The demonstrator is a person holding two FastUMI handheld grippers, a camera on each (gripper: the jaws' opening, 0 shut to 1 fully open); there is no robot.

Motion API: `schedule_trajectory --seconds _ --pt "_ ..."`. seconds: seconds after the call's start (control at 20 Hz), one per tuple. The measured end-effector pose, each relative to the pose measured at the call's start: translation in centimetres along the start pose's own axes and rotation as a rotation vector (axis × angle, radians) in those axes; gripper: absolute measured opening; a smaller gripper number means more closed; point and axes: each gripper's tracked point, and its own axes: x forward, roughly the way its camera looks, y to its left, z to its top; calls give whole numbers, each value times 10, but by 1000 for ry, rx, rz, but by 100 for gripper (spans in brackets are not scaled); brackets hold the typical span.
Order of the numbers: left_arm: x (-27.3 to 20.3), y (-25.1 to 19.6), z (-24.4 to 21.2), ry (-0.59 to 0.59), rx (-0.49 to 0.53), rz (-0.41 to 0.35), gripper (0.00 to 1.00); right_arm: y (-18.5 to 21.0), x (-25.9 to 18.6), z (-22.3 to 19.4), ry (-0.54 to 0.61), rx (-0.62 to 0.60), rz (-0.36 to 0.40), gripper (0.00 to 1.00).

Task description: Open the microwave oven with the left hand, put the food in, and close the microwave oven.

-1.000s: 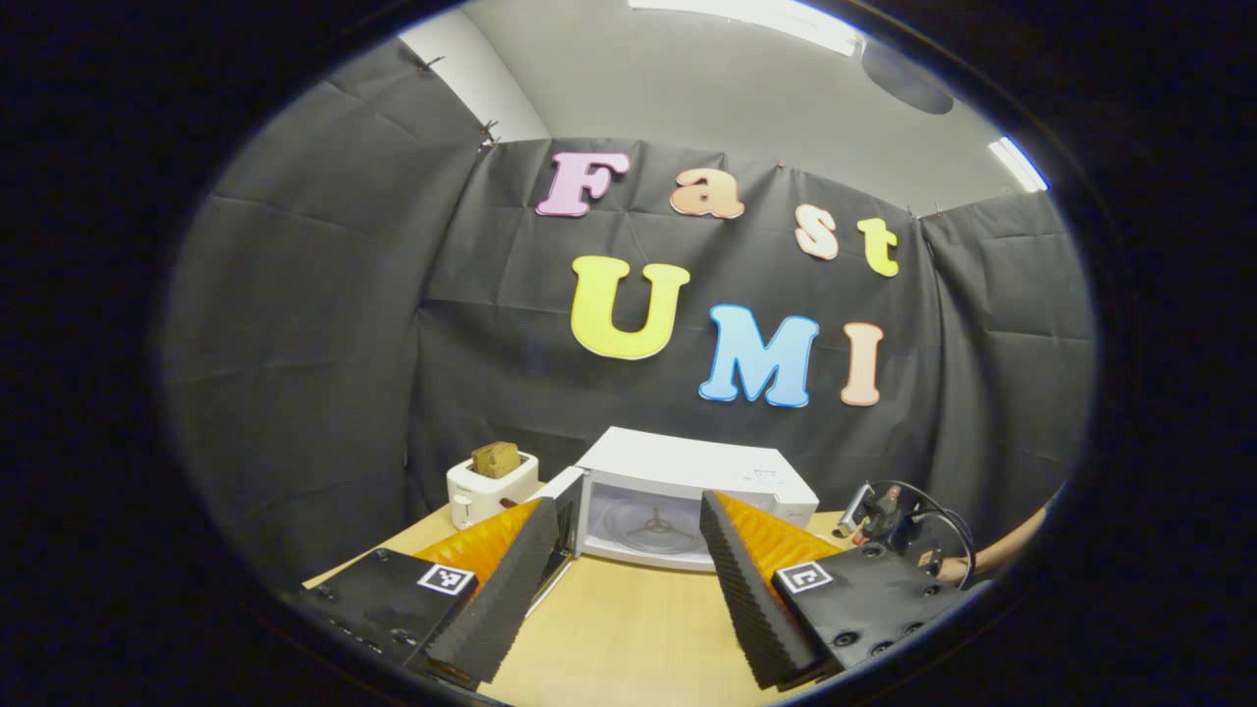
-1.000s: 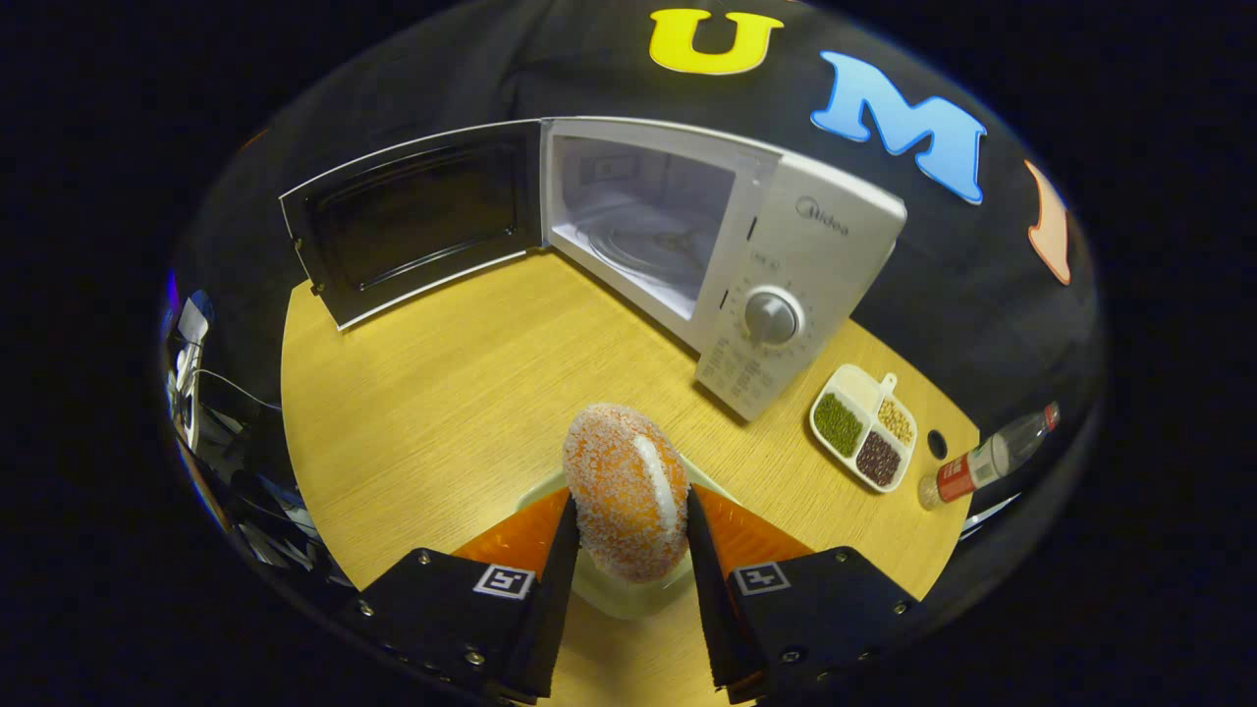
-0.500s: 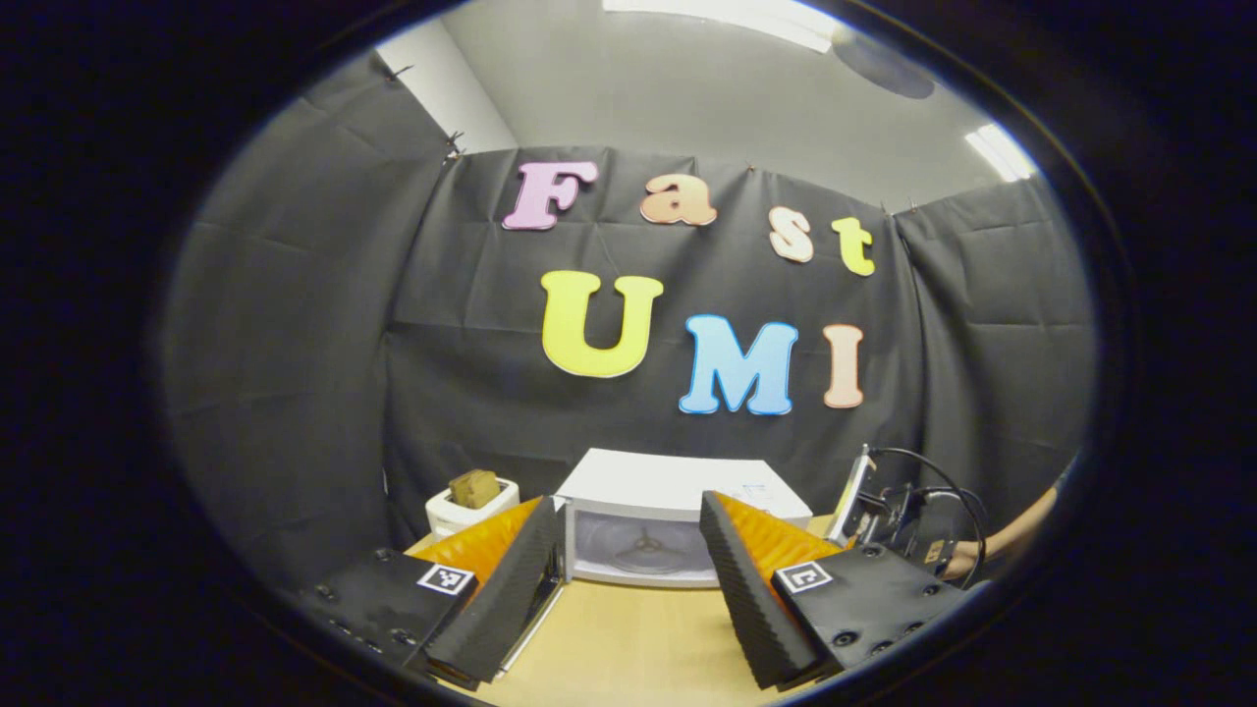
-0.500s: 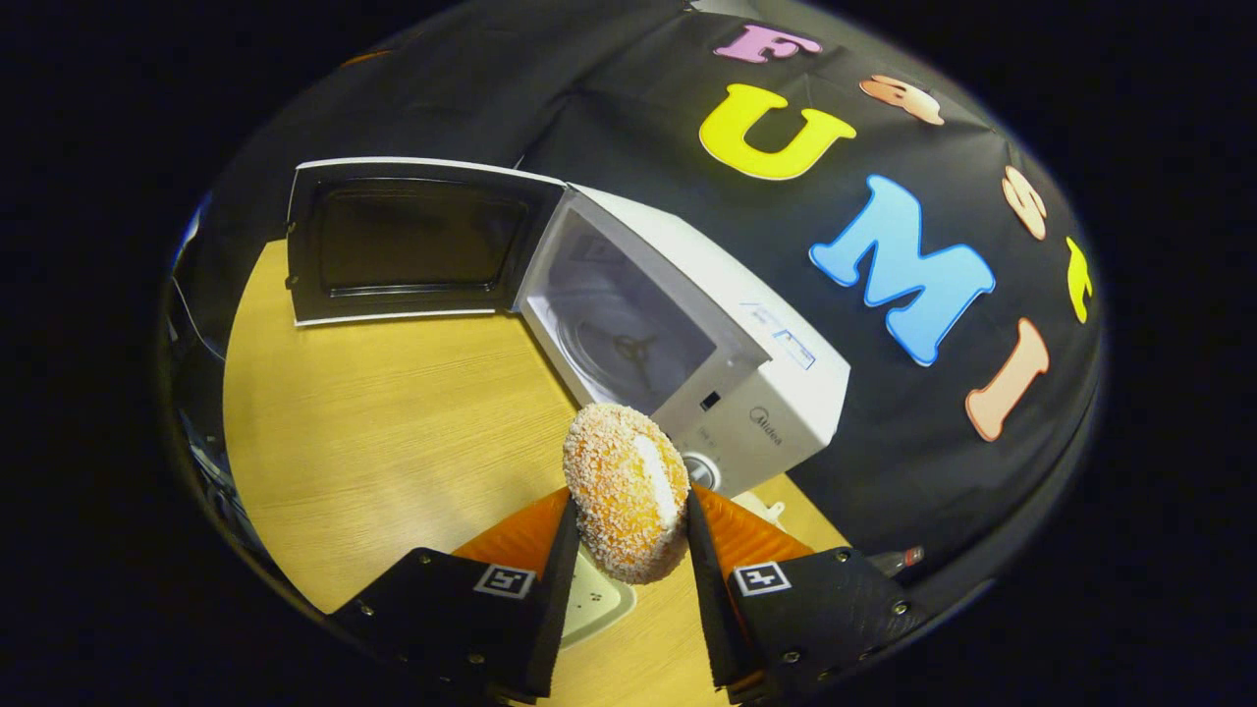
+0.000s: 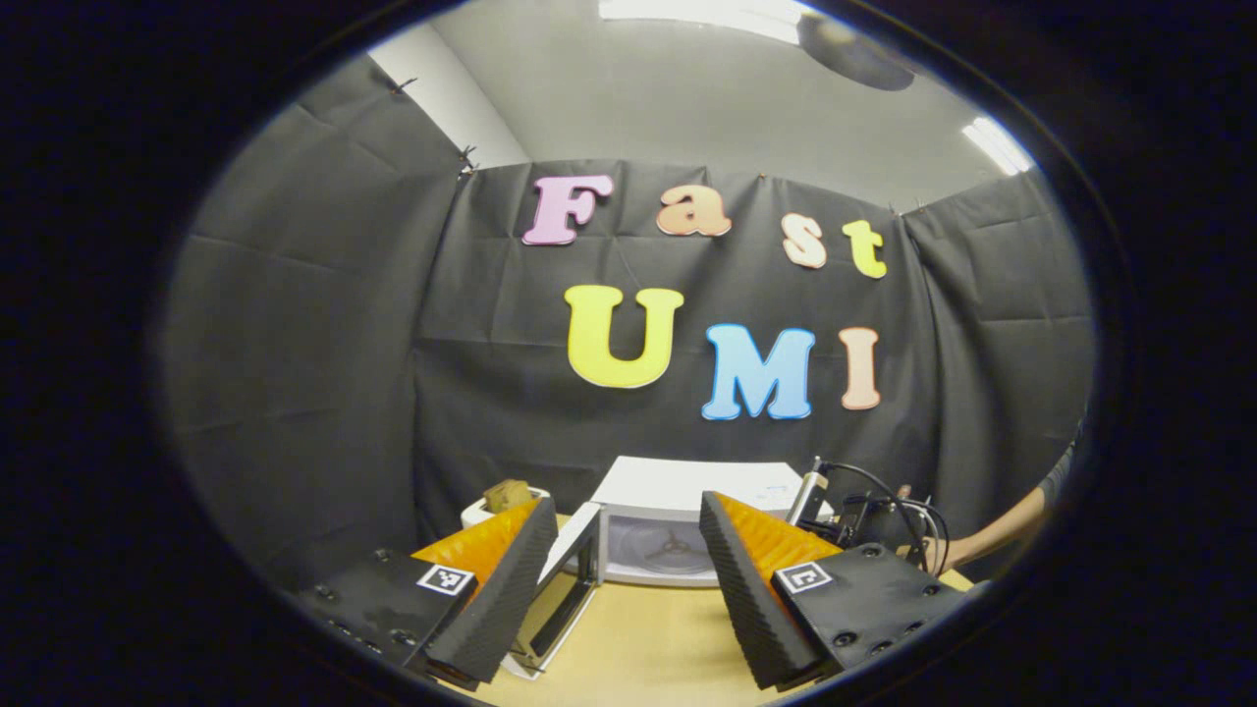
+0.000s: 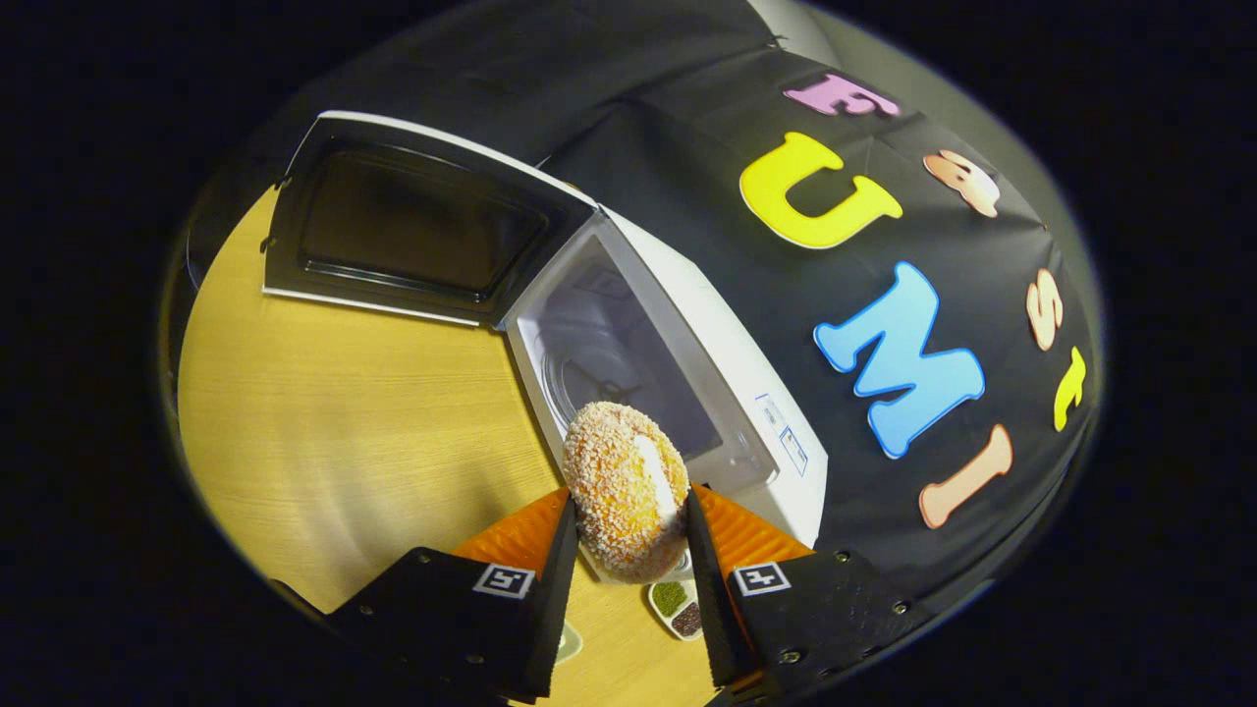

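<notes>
The crumb-coated bun [image 6: 627, 488] is pinched by the right tool [image 6: 625, 550] before the open microwave [image 6: 678, 383]. It seems soft, crumbly; its sides should be pressed gently. The left tool [image 5: 622, 579] is spread, empty.

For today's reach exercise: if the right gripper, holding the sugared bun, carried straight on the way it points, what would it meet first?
Probably the open microwave: the right gripper and bun point at its cavity mouth, near the front frame; depth is unclear.
</notes>
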Motion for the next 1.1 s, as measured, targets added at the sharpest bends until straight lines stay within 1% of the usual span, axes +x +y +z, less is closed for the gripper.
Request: schedule_trajectory --seconds 0.15,0.2,0.25,0.4,0.5,0.55,0.65,0.7,0.75,0.8,0.85,0.9,0.95,1.0,1.05,1.1 --pt "-4 12 -7 16 20 18 93 7 23 9 6 -53 -11 59" --pt "-5 17 -7 17 29 24 99 8 30 11 13 -78 -17 59" --pt "-6 20 -7 19 35 27 93 8 38 15 15 -102 -21 59" --pt "-7 35 -4 8 53 51 93 6 65 22 16 -175 -55 59" --pt "-5 39 -3 8 58 64 93 6 82 22 41 -212 -75 59" --pt "-6 40 -3 3 53 65 99 8 90 21 55 -218 -78 59" --pt "-8 42 2 -6 49 65 99 10 108 20 71 -231 -77 59" --pt "-8 43 4 -10 48 65 99 10 117 20 73 -240 -85 56" --pt "-8 45 2 -8 48 65 99 11 125 20 74 -250 -92 59" --pt "-7 48 0 -3 48 67 96 14 134 22 73 -255 -91 56" --pt "-7 51 -4 3 47 67 96 17 142 21 78 -251 -87 59" --pt "-5 53 -9 14 44 65 96 20 150 18 90 -244 -79 59" --pt "-4 55 -15 26 39 61 93 24 160 17 99 -236 -69 59" --pt "-3 58 -19 38 36 59 96 25 168 15 110 -237 -74 59" --pt "-1 62 -24 47 36 60 96 22 174 16 119 -247 -85 59" --pt "1 66 -27 54 38 63 93 19 180 18 115 -251 -94 59"
